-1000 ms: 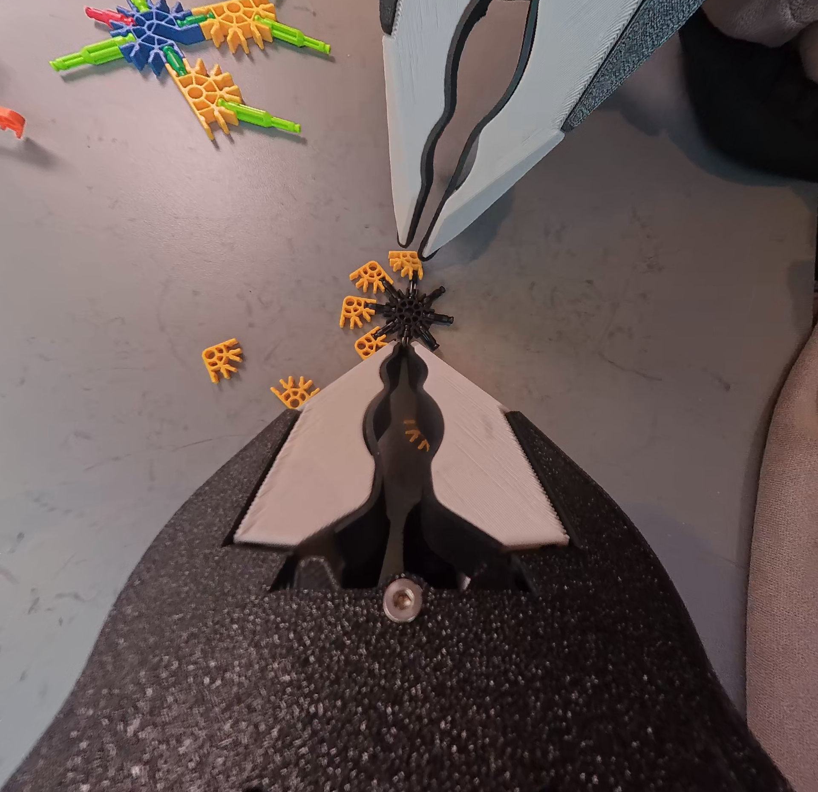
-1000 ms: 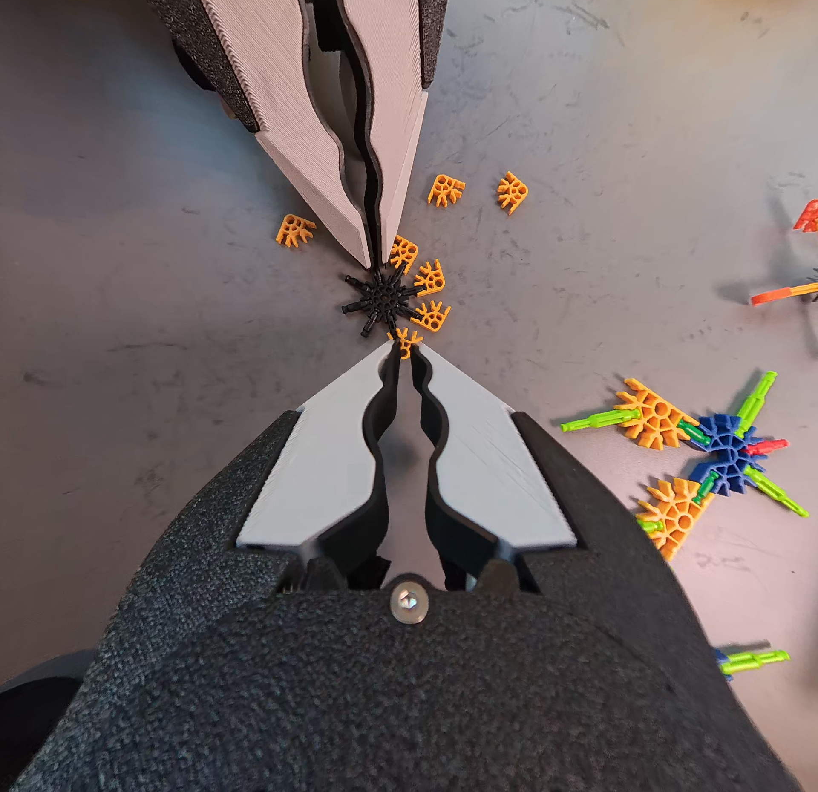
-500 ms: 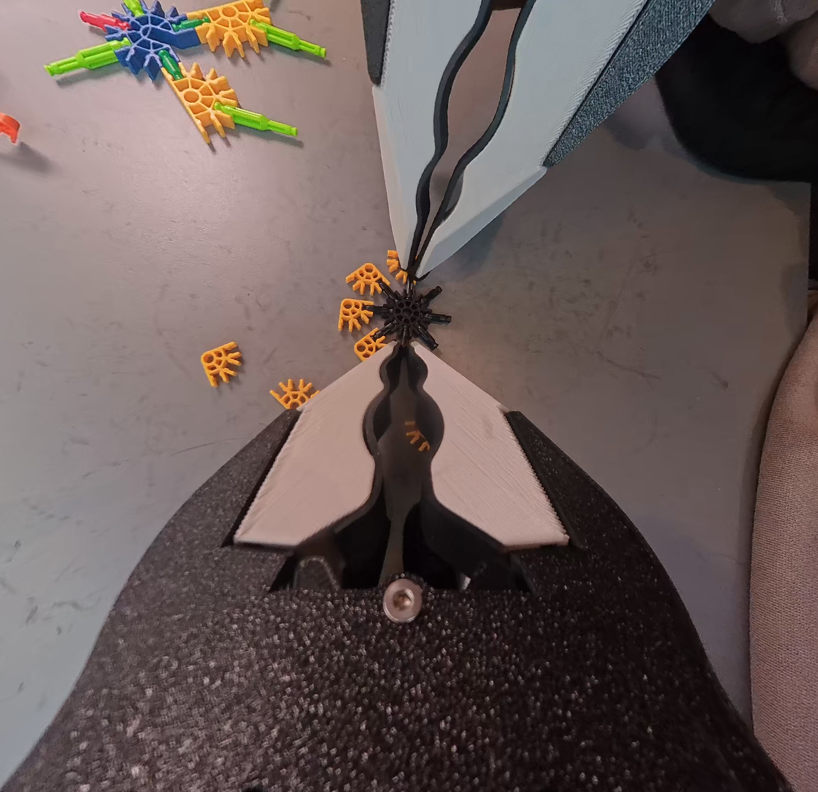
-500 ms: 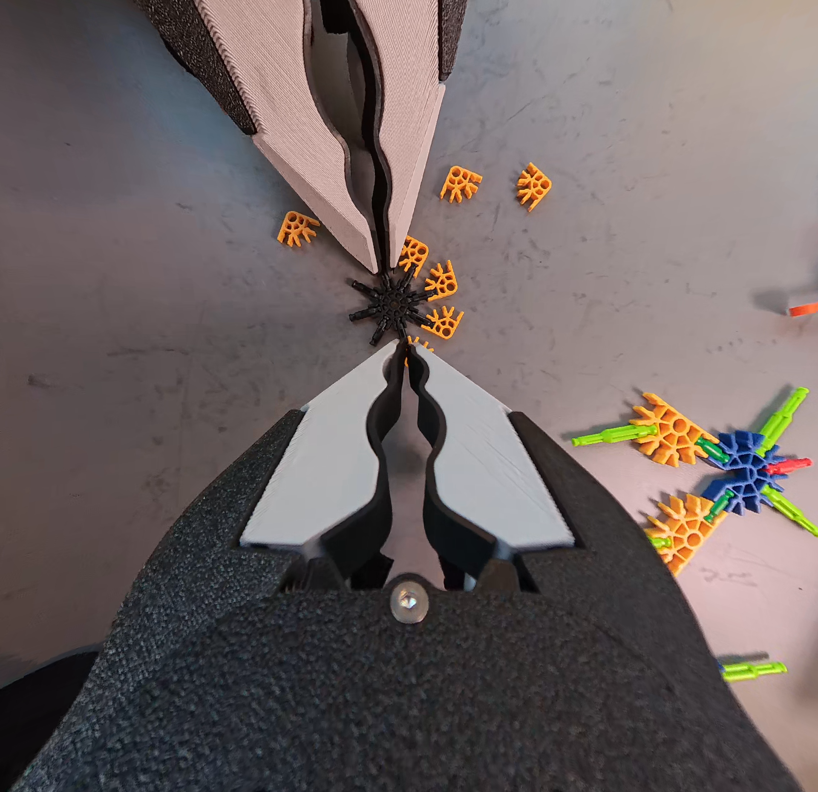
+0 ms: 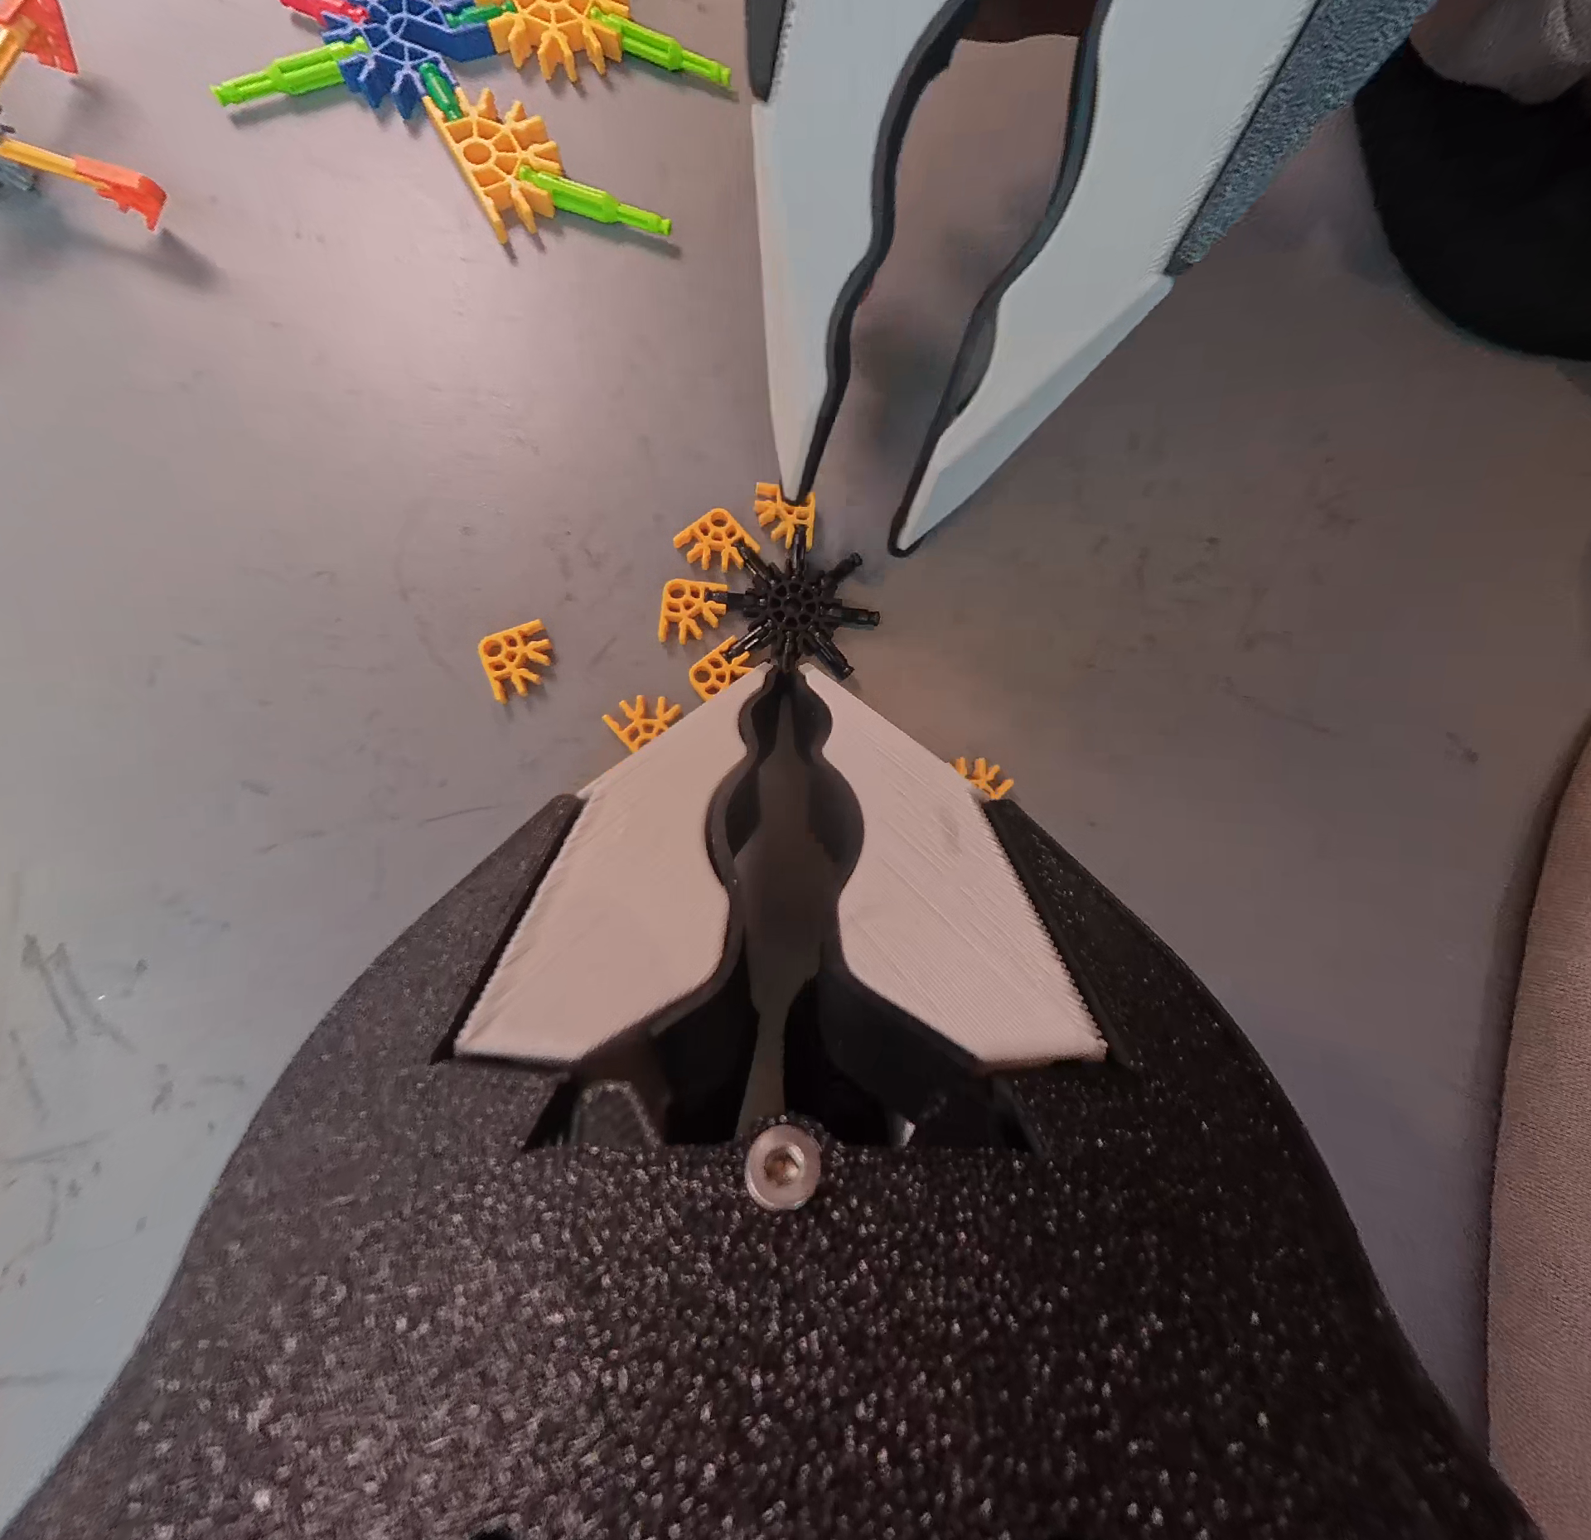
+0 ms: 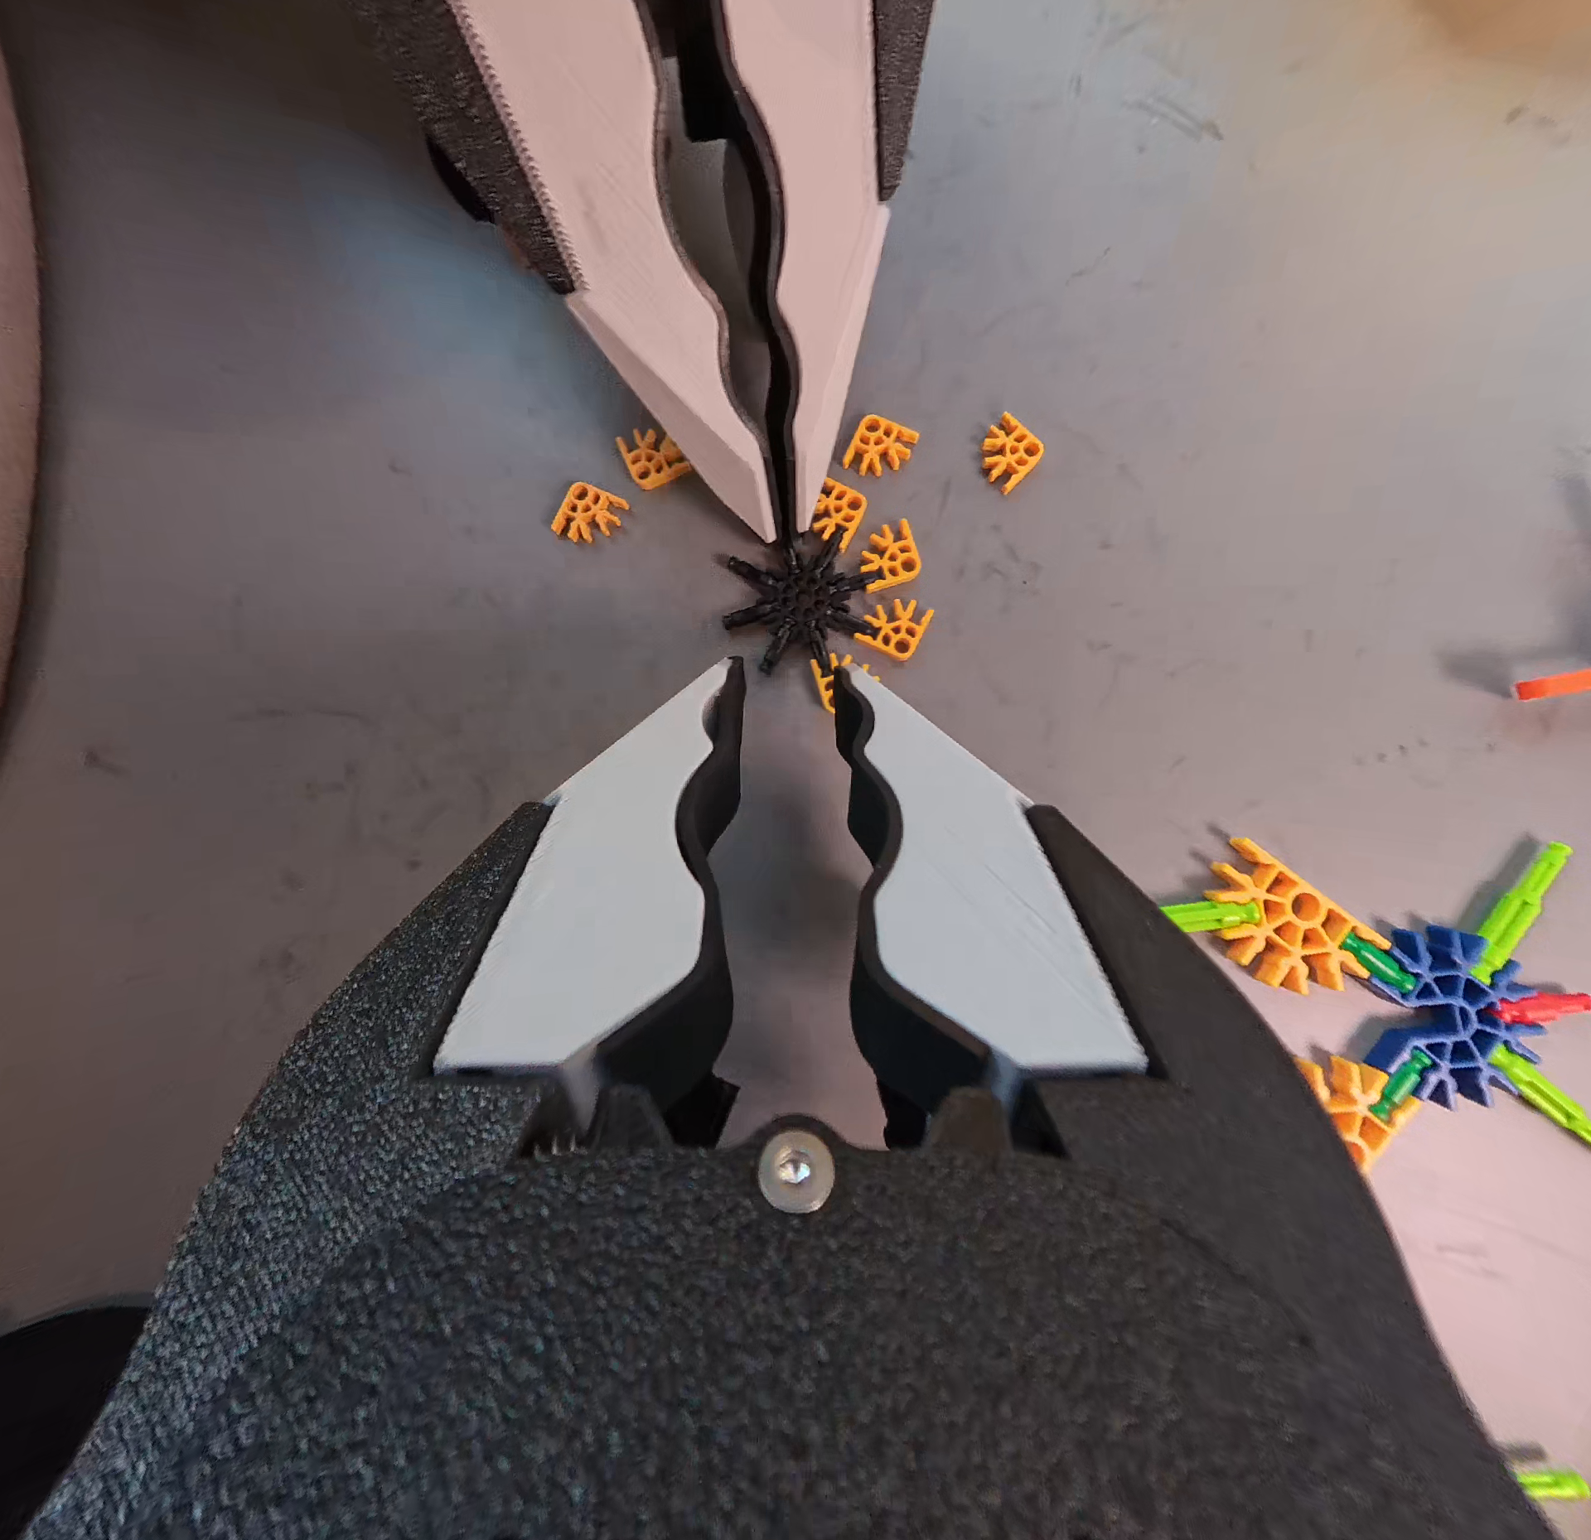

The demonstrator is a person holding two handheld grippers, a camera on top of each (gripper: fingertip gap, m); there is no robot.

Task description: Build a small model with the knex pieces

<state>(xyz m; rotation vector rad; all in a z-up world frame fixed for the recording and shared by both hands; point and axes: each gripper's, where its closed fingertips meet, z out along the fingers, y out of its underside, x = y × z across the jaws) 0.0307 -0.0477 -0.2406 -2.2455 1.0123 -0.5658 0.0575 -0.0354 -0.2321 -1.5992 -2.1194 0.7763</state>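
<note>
Grey scuffed worktop [image 5: 301,483], strewn with small plastic building pieces. Grips the black hub [image 5: 796,616] by its near spoke with the left gripper [image 5: 785,681], jaws pressed shut on that thin spoke alone. Keeps the hub low over or flat on the worktop; cannot tell which. Faces it from the far side with the right gripper [image 6: 785,671], jaws parted by a narrow gap and holding nothing, tips just short of the hub's opposite spokes. Shows one right fingertip [image 5: 796,487] touching or overlapping an orange clip [image 5: 783,513] seated on a spoke; three more clips [image 5: 689,610] fan around the same side, seemingly plugged in. Leaves loose clips [image 5: 514,657] close by and a blue, orange and green assembly [image 5: 482,44] well apart.

Risks, as a judgement:
- With so slight a pinch on one spoke, could let the hub twist or pivot under any sideways push.
- Could knock the touched clip off its spoke, or skew it, through a nudge from that fingertip.
- Could catch two spokes at once if closing off-centre, bending them.
- Could sweep loose clips away with the broad left gripper body, already covering some.
</note>
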